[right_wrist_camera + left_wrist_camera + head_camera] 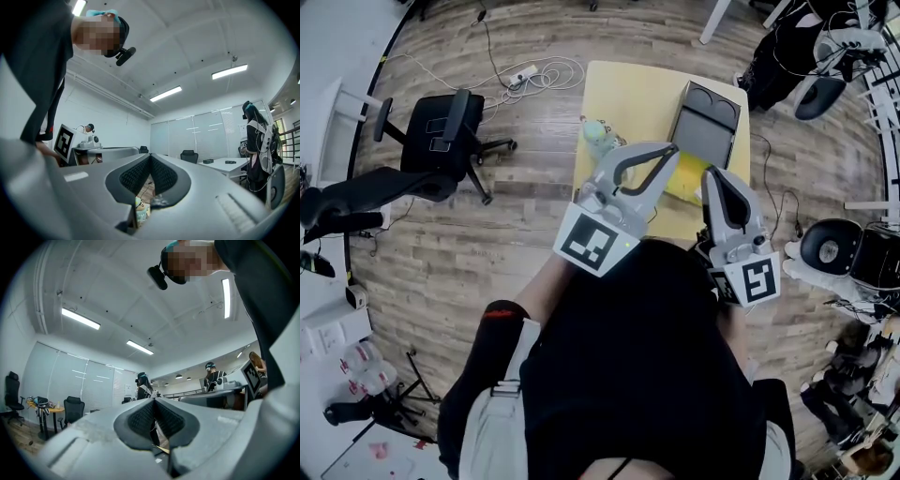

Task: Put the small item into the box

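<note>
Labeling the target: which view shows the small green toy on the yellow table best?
Head view: the small green toy stands in the open near the left edge of the yellow table. The right gripper view catches only a sliver of it through the gap below the jaws. The left gripper view does not show it.

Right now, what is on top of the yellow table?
A grey box and a small pale-green item on the table. The left gripper and right gripper hide its near part.
</note>
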Available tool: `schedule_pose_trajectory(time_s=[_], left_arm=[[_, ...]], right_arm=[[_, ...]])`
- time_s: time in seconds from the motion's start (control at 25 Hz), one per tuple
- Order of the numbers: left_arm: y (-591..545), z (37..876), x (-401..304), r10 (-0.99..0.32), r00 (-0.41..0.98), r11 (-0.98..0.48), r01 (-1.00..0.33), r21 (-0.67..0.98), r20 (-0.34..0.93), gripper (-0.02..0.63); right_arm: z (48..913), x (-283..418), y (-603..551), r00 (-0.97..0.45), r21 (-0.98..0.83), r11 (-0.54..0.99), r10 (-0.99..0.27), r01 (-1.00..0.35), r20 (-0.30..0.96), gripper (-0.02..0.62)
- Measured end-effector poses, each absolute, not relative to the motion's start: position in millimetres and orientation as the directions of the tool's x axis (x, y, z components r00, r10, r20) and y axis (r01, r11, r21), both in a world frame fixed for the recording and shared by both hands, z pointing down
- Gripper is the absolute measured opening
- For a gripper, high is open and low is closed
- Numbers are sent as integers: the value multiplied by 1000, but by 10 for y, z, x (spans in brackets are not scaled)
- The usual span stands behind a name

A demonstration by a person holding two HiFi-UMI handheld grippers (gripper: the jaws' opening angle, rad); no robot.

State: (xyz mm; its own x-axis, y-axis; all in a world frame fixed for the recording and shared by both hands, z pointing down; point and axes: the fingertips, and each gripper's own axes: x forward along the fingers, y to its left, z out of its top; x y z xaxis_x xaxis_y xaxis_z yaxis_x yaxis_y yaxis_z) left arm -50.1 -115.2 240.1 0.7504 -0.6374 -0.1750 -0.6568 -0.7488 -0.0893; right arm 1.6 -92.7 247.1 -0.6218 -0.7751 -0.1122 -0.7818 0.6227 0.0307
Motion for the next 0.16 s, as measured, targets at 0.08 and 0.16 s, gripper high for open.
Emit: schedule_pose_trajectory(time_s=[0.08, 0.16], left_arm=[[-1181, 2438, -525, -638, 751, -750, -656, -85, -170, 2], [-1208, 2464, -550, -635, 753, -750, -654, -95, -171, 2]], right_arm=[[2504, -8, -961, -622, 30, 623, -775, -782, -109, 2], [2537, -40, -994, -624, 31, 625, -774, -780, -107, 2]])
